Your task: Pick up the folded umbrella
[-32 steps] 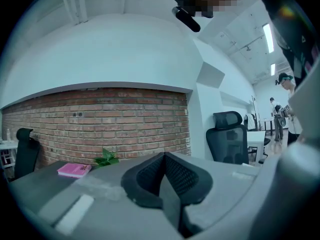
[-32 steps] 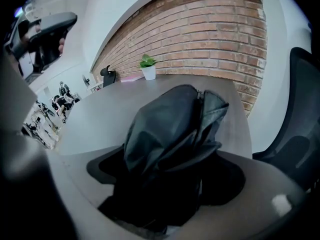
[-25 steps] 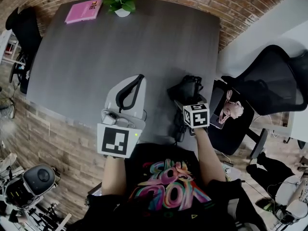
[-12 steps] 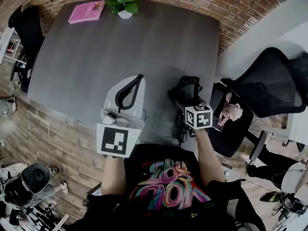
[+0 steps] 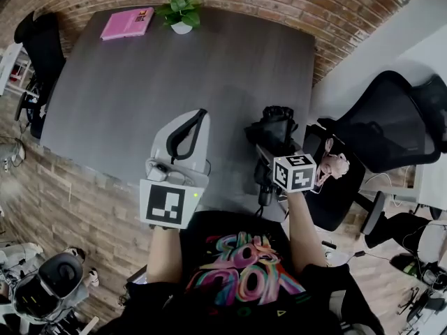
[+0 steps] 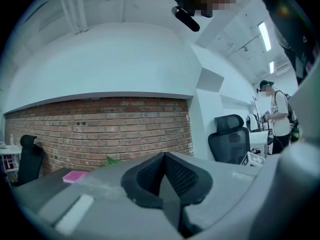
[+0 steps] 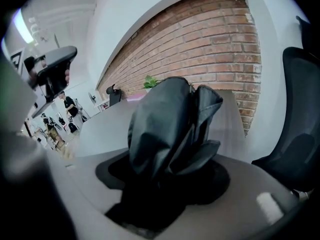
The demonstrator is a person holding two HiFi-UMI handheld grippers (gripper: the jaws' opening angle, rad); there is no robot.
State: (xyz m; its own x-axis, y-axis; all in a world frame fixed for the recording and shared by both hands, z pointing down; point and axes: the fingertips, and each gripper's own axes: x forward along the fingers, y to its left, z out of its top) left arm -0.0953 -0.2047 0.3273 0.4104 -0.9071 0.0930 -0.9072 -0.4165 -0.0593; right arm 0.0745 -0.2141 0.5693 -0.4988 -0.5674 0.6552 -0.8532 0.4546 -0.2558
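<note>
The folded umbrella (image 5: 272, 128) is a black bundle of fabric near the right edge of the dark grey table (image 5: 140, 82). My right gripper (image 5: 269, 149) has the umbrella (image 7: 170, 129) between its jaws, which are still closing on it, and holds it just above the tabletop. In the right gripper view the crumpled fabric fills the space between the fingers and hides the pads. My left gripper (image 5: 187, 135), white with black pads, hovers level over the table's near edge. Its jaws meet in the left gripper view (image 6: 162, 179), with nothing between them.
A pink book (image 5: 126, 22) and a small potted plant (image 5: 180, 11) sit at the table's far edge by the brick wall. A black office chair (image 5: 391, 128) stands right of the table, another (image 5: 38, 40) at the far left. A lower seat (image 5: 328, 180) is close by my right arm.
My right gripper has closed on the umbrella and risen with it, its marker cube drifting towards the lower right of the head view. The left gripper has stayed put.
</note>
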